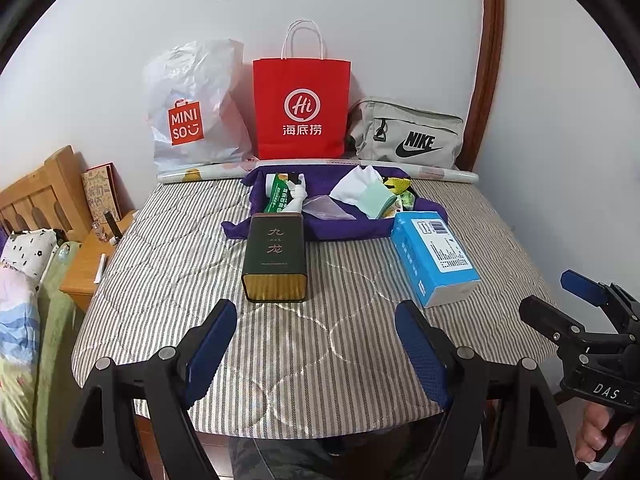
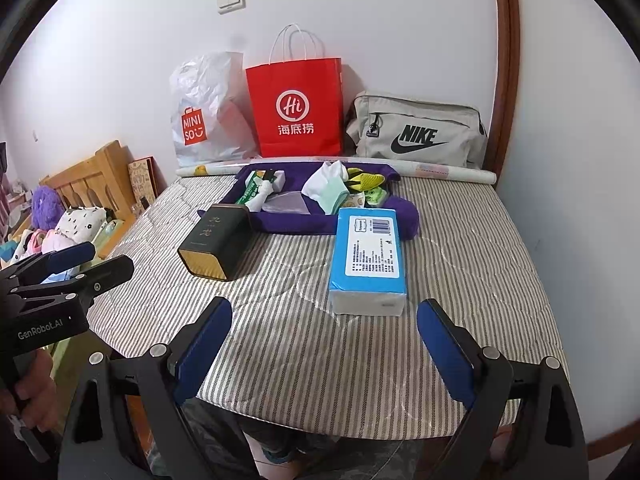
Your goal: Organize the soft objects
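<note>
Both wrist cameras look from the table's (image 1: 320,360) near edge toward the wall, sharing the whole top.

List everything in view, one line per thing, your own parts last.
tissue pack: 1, blue, front right of table
tin box: 1, dark green and gold, lying front left
purple tray: 1, purple, mid table, holding socks, cloths, packets
white sock: 1, white, in tray
paper bag: 1, red, against wall
plastic bag: 1, white, left of red bag
Nike bag: 1, grey, right of red bag
table: 1, striped cover
left gripper: open, empty
right gripper: open, empty
</note>
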The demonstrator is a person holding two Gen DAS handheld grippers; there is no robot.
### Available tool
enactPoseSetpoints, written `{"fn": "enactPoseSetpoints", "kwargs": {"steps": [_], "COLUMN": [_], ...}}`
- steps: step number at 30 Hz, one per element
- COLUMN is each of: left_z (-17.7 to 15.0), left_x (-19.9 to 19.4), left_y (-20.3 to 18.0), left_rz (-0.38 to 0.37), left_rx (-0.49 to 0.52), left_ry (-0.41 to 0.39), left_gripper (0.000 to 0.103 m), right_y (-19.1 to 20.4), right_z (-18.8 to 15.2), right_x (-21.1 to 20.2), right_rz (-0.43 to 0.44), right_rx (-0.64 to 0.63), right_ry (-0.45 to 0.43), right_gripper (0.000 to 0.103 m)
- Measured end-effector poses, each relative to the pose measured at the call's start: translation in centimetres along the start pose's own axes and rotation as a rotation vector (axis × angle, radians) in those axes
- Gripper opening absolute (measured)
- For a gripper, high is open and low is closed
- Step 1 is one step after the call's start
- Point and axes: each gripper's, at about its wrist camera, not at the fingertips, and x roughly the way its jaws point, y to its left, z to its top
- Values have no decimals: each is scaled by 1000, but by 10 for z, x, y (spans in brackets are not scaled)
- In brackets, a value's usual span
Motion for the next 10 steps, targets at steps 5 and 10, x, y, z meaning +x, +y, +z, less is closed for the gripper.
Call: {"fn": "enactPoseSetpoints", "kwargs": {"steps": [5, 10], "left_z": [0, 2], "left_x": [0, 3], "left_y": [0, -1], "left_rz": [-1, 6], "left_rx": [3, 10], "left_ry": [-1, -7], "left_gripper": [80, 80], "right_y": [-1, -3], "right_z": [0, -1], "right_x": [0, 0], "right_rz": [-1, 2], "right_rx": [1, 2], "right_ry": [-2, -1], "right_gripper": [93, 93]}}
